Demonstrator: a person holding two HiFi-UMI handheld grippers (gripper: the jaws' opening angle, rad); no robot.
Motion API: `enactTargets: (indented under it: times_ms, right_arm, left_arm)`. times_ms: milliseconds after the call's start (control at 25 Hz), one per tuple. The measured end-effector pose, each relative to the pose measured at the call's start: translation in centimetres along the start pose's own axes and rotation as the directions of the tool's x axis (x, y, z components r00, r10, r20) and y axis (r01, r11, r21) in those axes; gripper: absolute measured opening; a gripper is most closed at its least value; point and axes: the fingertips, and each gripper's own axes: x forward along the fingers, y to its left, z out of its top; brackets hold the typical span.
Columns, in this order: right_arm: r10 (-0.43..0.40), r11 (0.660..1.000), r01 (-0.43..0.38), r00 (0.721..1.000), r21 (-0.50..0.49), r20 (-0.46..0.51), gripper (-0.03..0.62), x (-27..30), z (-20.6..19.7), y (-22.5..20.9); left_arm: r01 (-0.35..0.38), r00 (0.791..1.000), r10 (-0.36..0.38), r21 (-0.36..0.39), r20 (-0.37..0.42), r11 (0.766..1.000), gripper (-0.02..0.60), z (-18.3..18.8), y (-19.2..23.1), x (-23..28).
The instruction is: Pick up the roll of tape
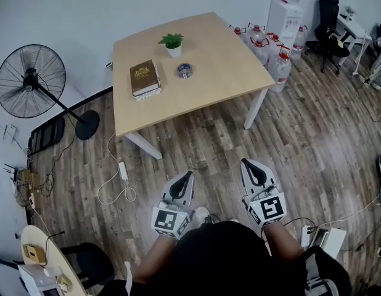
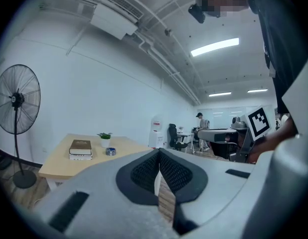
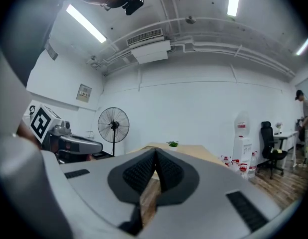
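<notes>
The small silvery-blue roll of tape (image 1: 185,71) is lying flat on the light wooden table (image 1: 221,60), between a thick brown hardcover book (image 1: 144,79) and a small green plant in a white pot (image 1: 172,44). It is lying well apart from both grippers.

The left gripper (image 1: 189,175) and the right gripper (image 1: 245,162) are hovering over the wood-plank floor, short of the table. In each gripper view, the grey jaws are meeting at their tips with nothing between them.

Only the head view is showing the cluster of clear water bottles (image 1: 267,48) beside the table. Only the gripper views are showing the ceiling with its white air-conditioning unit (image 3: 150,51).

The left gripper view is showing the tape; in the right gripper view only the plant is peeking over that gripper's body. All three views are showing the black pedestal fan (image 1: 31,82).

The book's cover is carrying gold lettering, and the white water dispenser (image 1: 284,11) a red label. Both are too small to read.
</notes>
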Motion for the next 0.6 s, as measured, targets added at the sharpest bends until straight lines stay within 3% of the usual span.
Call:
enactTargets:
  times_ms: [600]
  right_arm:
    - [-0.024,0.999,0.024,0.999,-0.023,0.024,-0.005,8.2,1.1,1.0]
  left_arm:
    - [0.020,1.000,-0.021,0.033,0.019,0.999,0.003,1.7,7.9,1.0]
